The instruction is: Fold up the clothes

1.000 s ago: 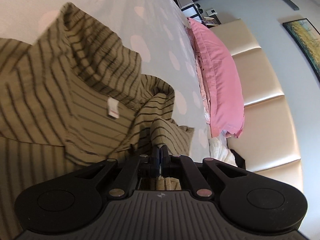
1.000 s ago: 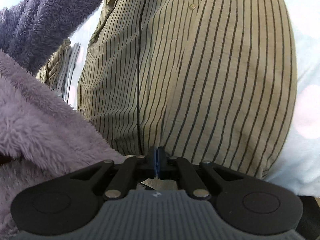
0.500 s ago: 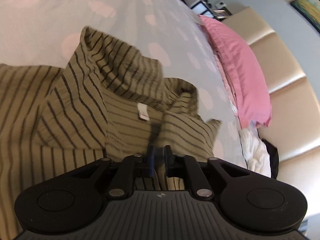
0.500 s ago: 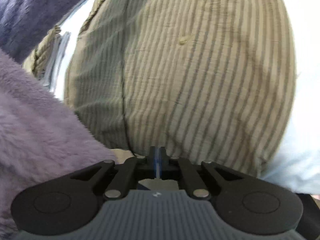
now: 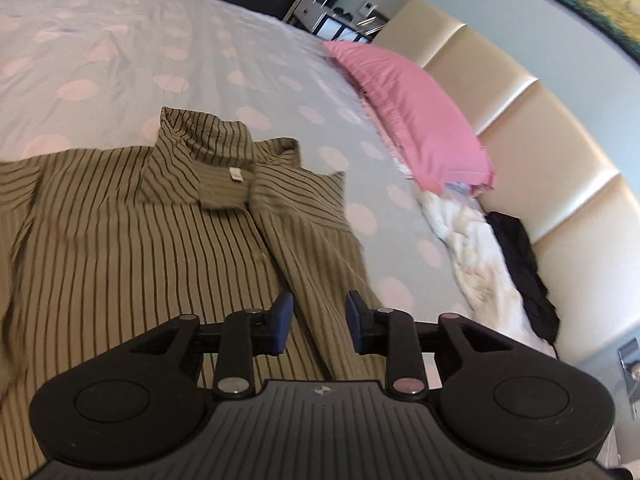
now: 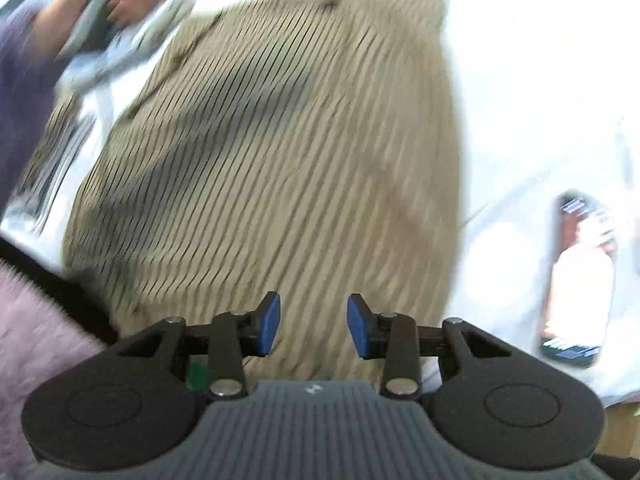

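Striped shirt [image 5: 120, 248] flat on dotted bedspread [image 5: 120, 60], left hand-held gripper [image 5: 319, 322] just parted, empty

The striped shirt [image 5: 120, 248] runs off the left wrist view's left edge, and the left gripper's body hides its near hem. The right wrist view is motion-blurred: the shirt's stripes smear, a hand [image 6: 124, 0] far left grips something unreadable, and a dark object [image 6: 576, 280] at right cannot be identified.

Striped shirt [image 5: 132, 248] is crinkly matt cloth w/ far headboard [image 5: 520, 120] smooth glossy padded leather-look, near sleeve [image 6: 36, 344] fuzzy fleece.
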{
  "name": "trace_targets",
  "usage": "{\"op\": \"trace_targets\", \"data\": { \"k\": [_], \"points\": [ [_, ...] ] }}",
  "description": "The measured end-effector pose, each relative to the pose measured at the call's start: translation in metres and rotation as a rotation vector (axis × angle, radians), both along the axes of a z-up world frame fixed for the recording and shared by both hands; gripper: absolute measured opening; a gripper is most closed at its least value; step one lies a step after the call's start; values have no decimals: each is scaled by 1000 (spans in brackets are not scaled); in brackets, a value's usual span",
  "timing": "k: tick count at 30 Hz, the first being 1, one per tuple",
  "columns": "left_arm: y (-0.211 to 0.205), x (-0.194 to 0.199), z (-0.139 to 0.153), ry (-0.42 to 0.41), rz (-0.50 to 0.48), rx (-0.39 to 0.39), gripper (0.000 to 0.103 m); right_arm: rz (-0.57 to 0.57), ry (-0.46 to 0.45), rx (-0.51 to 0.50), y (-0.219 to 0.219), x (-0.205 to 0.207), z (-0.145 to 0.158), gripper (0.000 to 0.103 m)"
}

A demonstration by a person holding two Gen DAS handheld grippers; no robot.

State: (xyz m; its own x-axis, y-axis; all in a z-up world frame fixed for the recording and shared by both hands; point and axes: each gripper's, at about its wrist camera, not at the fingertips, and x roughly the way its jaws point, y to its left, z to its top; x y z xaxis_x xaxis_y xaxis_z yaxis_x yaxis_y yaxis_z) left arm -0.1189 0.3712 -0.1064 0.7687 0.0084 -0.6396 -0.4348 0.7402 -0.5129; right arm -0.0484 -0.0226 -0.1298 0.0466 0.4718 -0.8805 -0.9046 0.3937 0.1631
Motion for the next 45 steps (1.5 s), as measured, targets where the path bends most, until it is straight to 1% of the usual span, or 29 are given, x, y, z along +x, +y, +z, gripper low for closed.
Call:
{"op": "trace_targets", "data": {
  "k": [2, 5, 6, 8, 9, 12, 14, 16, 19, 21, 23, 25, 26, 27, 29, 30, 32, 33, 34, 35, 36, 42, 45],
  "points": [
    [-23, -19, 10, 3, -5, 32, 33, -52, -77, 58, -11, 7, 15, 40],
    [-57, -46, 20, 20, -10, 72, 42, -153, -170, 141, -27, 24, 39, 42],
    [-69, -55, 22, 26, -11, 83, 42, -177, -196, 162, -31, 27, 45, 43],
    [-90, -71, 20, 51, 1, 84, 44, -199, -254, 178, -33, 28, 49, 43],
    [-100, -76, 17, 62, 11, 65, 44, -207, -279, 185, -33, 27, 51, 43],
    [-123, -93, -6, 54, 39, -47, 44, -191, -279, 194, -25, 11, 41, 43],
    [-138, -96, -25, 79, 45, -92, 44, -177, -265, 184, -19, -2, 28, 43],
    [-153, -95, -41, 117, 19, -102, 42, -146, -256, 171, -12, -19, 13, 43],
    [-174, -93, -57, 147, -32, -97, 42, -72, -263, 145, -8, -45, -6, 43],
    [-187, -93, -71, 167, -54, -122, 42, -18, -273, 120, -7, -61, -19, 43],
    [-198, -93, -84, 195, -92, -152, 39, 34, -279, 91, -7, -75, -30, 43],
    [-204, -88, -91, 216, -119, -144, 39, 69, -285, 63, -11, -84, -38, 46],
    [-206, -85, -94, 224, -126, -134, 37, 80, -285, 47, -11, -87, -43, 49],
    [-207, -83, -97, 229, -131, -135, 36, 87, -284, 30, -11, -89, -49, 51],
    [-211, -83, -104, 239, -144, -141, 29, 96, -278, 6, -11, -90, -55, 51],
    [-214, -83, -108, 245, -153, -144, 27, 100, -274, -2, -11, -90, -58, 52],
    [-218, -82, -113, 255, -174, -138, 15, 106, -267, -20, -11, -90, -63, 53],
    [-221, -80, -114, 257, -185, -128, 12, 111, -265, -27, -11, -90, -65, 53],
    [-221, -80, -114, 256, -191, -117, 4, 117, -269, -30, -10, -91, -66, 53],
    [-221, -79, -114, 256, -195, -114, 2, 123, -271, -31, -10, -92, -67, 53],
    [-220, -80, -114, 255, -194, -118, 0, 128, -272, -28, -10, -93, -68, 53],
    [-222, -84, -102, 250, -213, -152, 0, 151, -296, 10, -8, -97, -67, 53],
    [-219, -87, -102, 240, -194, -192, 0, 182, -319, 25, -6, -102, -67, 53]
  ]
}}
